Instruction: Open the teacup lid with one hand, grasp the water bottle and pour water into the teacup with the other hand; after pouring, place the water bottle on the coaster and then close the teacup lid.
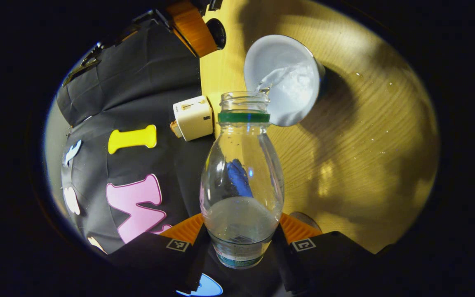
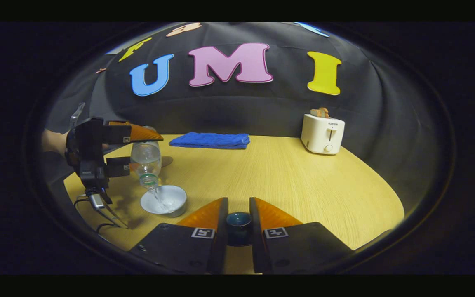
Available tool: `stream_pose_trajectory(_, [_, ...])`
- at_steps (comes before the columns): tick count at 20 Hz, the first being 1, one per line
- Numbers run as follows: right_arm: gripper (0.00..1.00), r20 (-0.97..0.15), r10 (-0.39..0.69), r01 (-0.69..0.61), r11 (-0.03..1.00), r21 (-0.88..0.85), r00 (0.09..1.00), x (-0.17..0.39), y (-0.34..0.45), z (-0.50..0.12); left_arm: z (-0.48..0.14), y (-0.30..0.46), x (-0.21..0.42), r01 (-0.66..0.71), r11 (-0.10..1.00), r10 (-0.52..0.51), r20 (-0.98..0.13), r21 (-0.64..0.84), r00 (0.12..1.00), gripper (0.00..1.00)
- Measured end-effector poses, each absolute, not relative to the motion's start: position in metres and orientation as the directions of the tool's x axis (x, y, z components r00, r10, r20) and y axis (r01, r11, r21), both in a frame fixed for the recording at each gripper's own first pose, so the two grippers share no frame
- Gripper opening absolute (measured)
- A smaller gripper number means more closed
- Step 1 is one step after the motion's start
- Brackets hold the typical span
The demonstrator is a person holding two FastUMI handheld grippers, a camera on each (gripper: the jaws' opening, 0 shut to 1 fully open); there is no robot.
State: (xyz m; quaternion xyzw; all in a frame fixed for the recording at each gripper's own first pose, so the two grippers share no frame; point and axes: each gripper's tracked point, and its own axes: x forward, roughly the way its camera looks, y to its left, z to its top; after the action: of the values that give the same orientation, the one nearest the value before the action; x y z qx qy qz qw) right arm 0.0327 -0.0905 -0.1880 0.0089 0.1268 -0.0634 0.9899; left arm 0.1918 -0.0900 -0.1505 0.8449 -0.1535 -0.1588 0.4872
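Note:
My left gripper (image 1: 241, 241) is shut on the base of a clear water bottle (image 1: 241, 177) with a green neck ring and no cap. The bottle is tipped mouth-down, and a thin stream of water runs into the white-lined teacup (image 1: 283, 78) on the wooden table. From the right gripper view, that left gripper (image 2: 132, 150) holds the bottle (image 2: 146, 159) over the teacup (image 2: 164, 201) at the left. My right gripper (image 2: 238, 216) is shut on the dark blue teacup lid (image 2: 238, 220), just above the table. A flat brown coaster (image 2: 166, 160) lies behind the bottle.
A folded blue towel (image 2: 210, 140) lies at the back of the table (image 2: 303, 185). A white toaster (image 2: 322, 134) with bread in it stands at the back right. A cable (image 2: 97, 206) trails under the left gripper near the table's front left edge.

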Motion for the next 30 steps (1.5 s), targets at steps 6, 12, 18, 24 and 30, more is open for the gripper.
stream_pose_trajectory(6, [0.29,-0.261,-0.101,0.105,0.995,-0.002,0.960,0.035,-0.084,-0.186,-0.142,-0.098,0.190,-0.192,-0.522,-0.477,-0.097,0.831,0.874,0.75])
stream_pose_trajectory(12, [0.29,-0.245,-0.085,0.088,0.996,0.001,0.966,0.035,-0.080,-0.178,-0.133,-0.113,0.192,-0.244,-0.532,-0.521,-0.086,0.811,0.849,0.75])
stream_pose_trajectory(18, [0.33,-0.243,-0.075,0.079,0.997,0.005,0.967,0.036,-0.075,-0.172,-0.114,-0.111,0.193,-0.307,-0.562,-0.547,-0.067,0.768,0.834,0.75])
stream_pose_trajectory(24, [0.33,-0.235,-0.081,0.085,0.996,0.009,0.969,0.033,-0.075,-0.163,-0.078,-0.112,0.188,-0.356,-0.566,-0.563,-0.033,0.743,0.826,0.75])
stream_pose_trajectory(30, [0.33,-0.223,-0.084,0.088,0.996,0.006,0.971,0.032,-0.073,-0.154,-0.058,-0.111,0.184,-0.387,-0.568,-0.569,-0.006,0.726,0.822,0.75])
